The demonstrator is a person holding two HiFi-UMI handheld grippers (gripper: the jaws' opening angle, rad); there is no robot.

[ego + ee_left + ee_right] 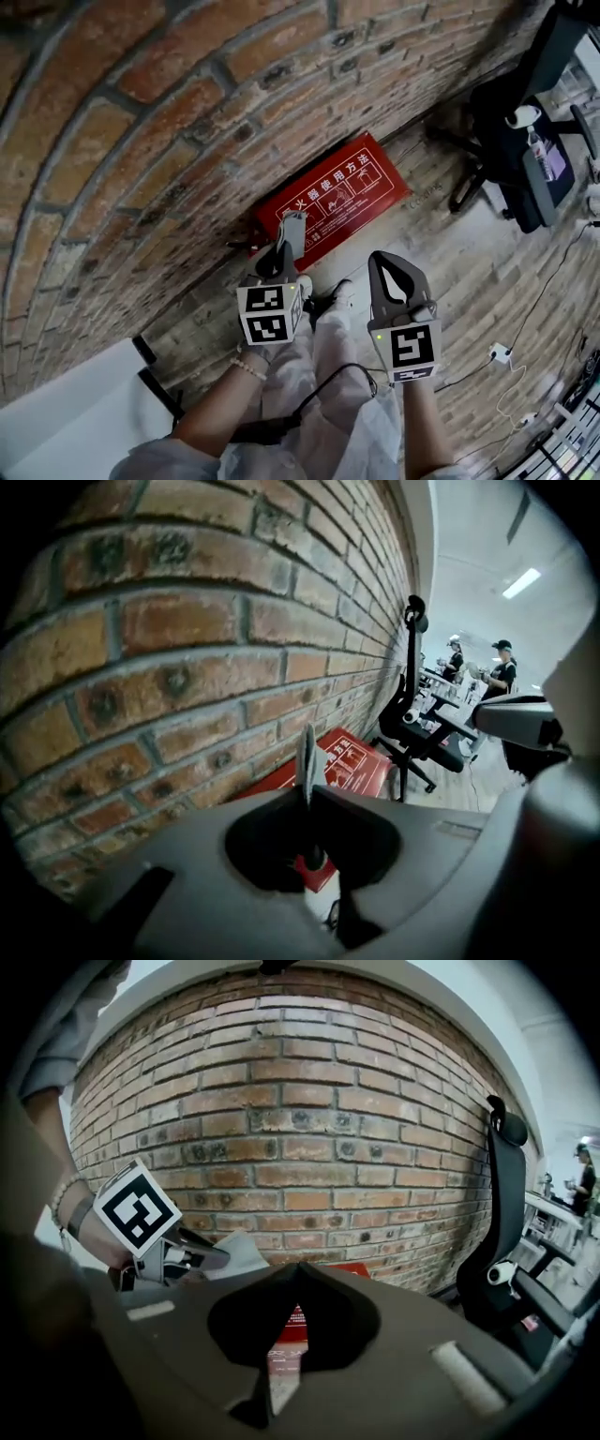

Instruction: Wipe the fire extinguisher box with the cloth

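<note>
Head view: nearest, at 6 o'clock, the person's forearms hold both grippers side by side above the floor [487,281]. The left gripper [286,251] is clenched on a grey cloth [292,228], which sticks out past its tips toward 12 o'clock. The right gripper [378,262], at 3 o'clock of the left one, has its jaws closed together with nothing between them.

Beyond the cloth, at 12 to 1 o'clock, the red box [330,200] lies on the floor against the foot of the brick wall [141,141]; the cloth overlaps its near edge in this view, but I cannot tell whether they touch. A black chair [516,150] stands farther off at 2 o'clock.

The left gripper view shows the cloth [307,757] edge-on in the pinch, the box [354,761] behind it, and people [502,667] far away at 2 o'clock. The right gripper view shows its tips meeting, the box [292,1321] past them.
</note>
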